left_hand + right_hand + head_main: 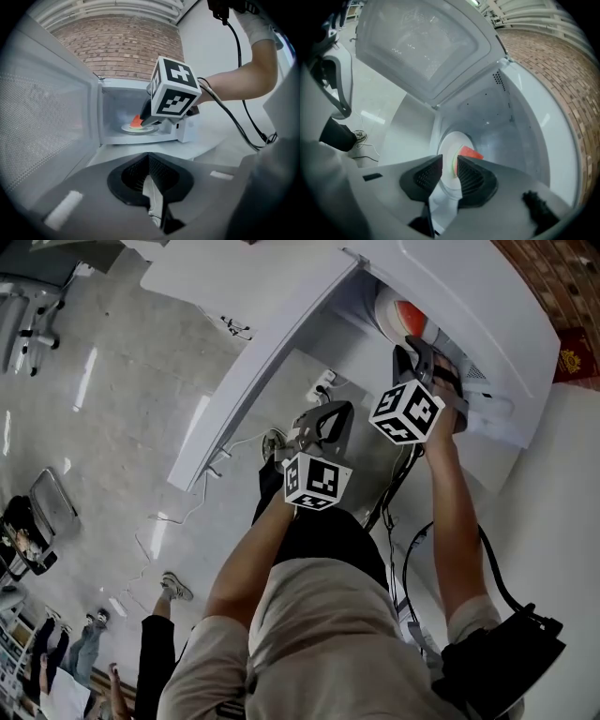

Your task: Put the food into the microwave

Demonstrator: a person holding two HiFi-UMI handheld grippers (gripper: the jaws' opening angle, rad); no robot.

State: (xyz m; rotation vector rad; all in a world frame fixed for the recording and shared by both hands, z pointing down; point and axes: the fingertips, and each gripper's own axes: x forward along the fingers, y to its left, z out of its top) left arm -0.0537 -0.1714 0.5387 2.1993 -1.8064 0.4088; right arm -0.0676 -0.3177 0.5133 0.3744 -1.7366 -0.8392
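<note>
Food, an orange-red wedge (pixel 469 153), lies on a round white plate (pixel 451 140) inside the white box-shaped microwave (pixel 112 101), whose door (pixel 42 117) stands swung wide to the left. The right gripper (pixel 449 161) reaches into the opening with its jaws apart; the plate's rim shows in the gap, unpinched. The left gripper (pixel 149 158) hovers nearer, outside the microwave, jaws closed on nothing.

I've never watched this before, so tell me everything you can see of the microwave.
The microwave is white and boxy, standing on a white surface before a brick wall. Its door, with a dotted mesh window, is swung wide open. Inside lies a white plate bearing orange-red food. The right gripper, open, reaches into its mouth.
</note>
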